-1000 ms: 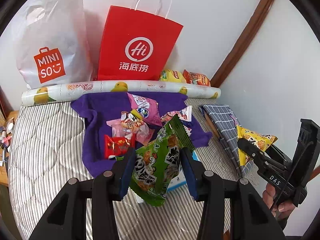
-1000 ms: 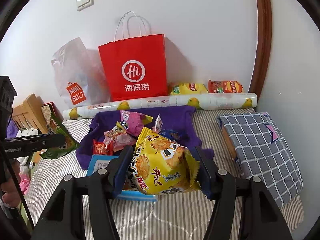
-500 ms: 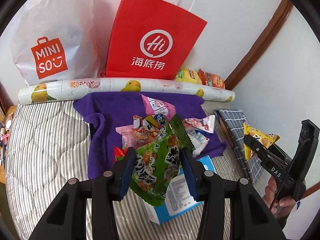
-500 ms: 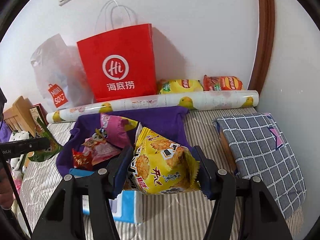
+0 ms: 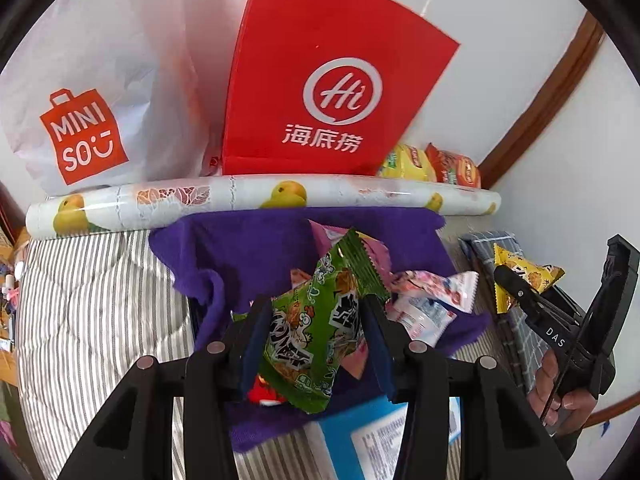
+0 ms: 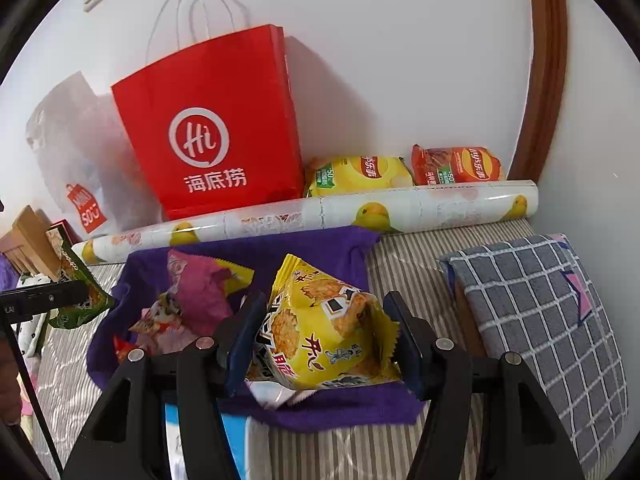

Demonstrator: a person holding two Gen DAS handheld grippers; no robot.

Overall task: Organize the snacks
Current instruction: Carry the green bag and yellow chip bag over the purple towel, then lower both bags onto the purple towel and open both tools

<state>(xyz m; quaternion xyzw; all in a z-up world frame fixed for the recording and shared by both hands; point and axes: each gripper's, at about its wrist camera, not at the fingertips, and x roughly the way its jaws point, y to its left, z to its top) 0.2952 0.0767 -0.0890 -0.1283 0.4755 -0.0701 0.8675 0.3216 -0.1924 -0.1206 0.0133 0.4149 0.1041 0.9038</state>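
**Left wrist and right wrist: a snack packet clamped in each gripper**

Left wrist view: the left gripper [image 5: 316,332] is clamped on a green snack packet [image 5: 316,332], held above the purple cloth [image 5: 256,248] strewn with small packets; a red paper bag [image 5: 320,80] stands at the bed's far edge, beside a white Miniso bag [image 5: 92,92].

Right wrist view: the right gripper [image 6: 324,332] is clamped on a yellow snack packet [image 6: 324,332], above the cloth's near right corner; a grey checked cushion [image 6: 544,320] lies at the bed's right edge; two crisp bags [image 6: 404,170] lean against the wall.
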